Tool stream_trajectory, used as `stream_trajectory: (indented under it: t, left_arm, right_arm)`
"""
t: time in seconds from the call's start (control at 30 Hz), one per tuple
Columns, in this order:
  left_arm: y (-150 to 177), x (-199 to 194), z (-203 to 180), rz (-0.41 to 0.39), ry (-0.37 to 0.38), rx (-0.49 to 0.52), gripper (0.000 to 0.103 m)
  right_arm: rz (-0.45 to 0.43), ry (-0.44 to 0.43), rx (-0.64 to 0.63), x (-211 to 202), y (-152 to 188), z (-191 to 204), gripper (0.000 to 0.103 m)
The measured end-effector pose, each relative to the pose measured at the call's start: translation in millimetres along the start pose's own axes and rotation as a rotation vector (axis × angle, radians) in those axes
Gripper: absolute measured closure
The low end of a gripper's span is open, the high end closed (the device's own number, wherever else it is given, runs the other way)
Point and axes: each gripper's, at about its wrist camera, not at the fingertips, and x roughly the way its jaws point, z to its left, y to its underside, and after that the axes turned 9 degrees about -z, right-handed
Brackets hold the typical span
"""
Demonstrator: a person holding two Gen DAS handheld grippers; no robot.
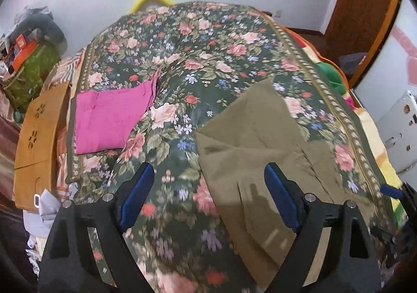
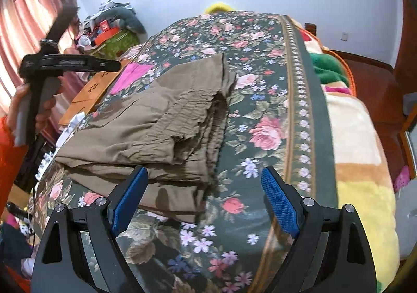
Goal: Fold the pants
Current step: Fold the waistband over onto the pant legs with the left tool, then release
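Note:
Olive-brown pants [image 1: 250,141] lie folded in layers on the floral bedspread [image 1: 182,58]; in the right wrist view the pants [image 2: 156,123] show as a stacked fold with a crumpled waistband on the right. My left gripper [image 1: 208,183] is open and empty, held above the bed with its right finger over the pants' near part. My right gripper [image 2: 204,188] is open and empty, just short of the fold's near edge. The left gripper also shows in the right wrist view [image 2: 67,62], held up in a hand at the left.
A folded magenta garment [image 1: 109,118] lies at the left of the bedspread. A wooden board [image 1: 36,131] and a cluttered green box [image 1: 28,71] sit left of the bed. Colourful blankets [image 2: 359,162] hang off the right side.

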Motion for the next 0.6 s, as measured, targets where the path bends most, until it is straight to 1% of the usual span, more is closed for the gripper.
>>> stream_trajectory:
  t: [0.1, 0.23, 0.3, 0.37, 0.4, 0.43, 0.47, 0.5, 0.53, 0.6]
  left_arm:
    - [-10, 31, 6, 0.038, 0.008, -0.031, 0.016]
    - [-14, 71, 8, 0.108, -0.011, -0.033, 0.016]
    - [-10, 92, 6, 0.157, -0.035, -0.011, 0.016]
    - [-2, 113, 3, 0.223, -0.07, 0.036, 0.016]
    - [5, 124, 1, 0.261, -0.07, 0.06, 0.015]
    - [11, 127, 0, 0.272, -0.072, 0.072, 0.012]
    - [14, 128, 0, 0.265, -0.079, 0.079, 0.009]
    - [19, 124, 0, 0.241, -0.091, 0.086, 0.004]
    - [23, 120, 1, 0.225, -0.099, 0.091, 0.001]
    - [30, 113, 5, 0.229, -0.086, 0.088, 0.001]
  right_arm:
    - [-0.008, 0.014, 0.01, -3, -2, -4, 0.016]
    - [-0.016, 0.026, 0.03, -5, -4, -8, 0.016]
    - [-0.015, 0.031, 0.035, -4, -5, -10, 0.016]
    - [-0.011, 0.037, 0.041, -3, -5, -11, 0.016]
    - [-0.008, 0.039, 0.046, -2, -4, -12, 0.016]
    - [-0.004, 0.039, 0.049, -1, -4, -12, 0.016]
    - [0.003, 0.04, 0.052, 1, -3, -13, 0.016]
    - [0.01, 0.04, 0.051, 2, -3, -13, 0.016]
    - [0.013, 0.041, 0.047, 3, -3, -13, 0.016]
    - [0.015, 0.044, 0.04, 3, -3, -12, 0.016]
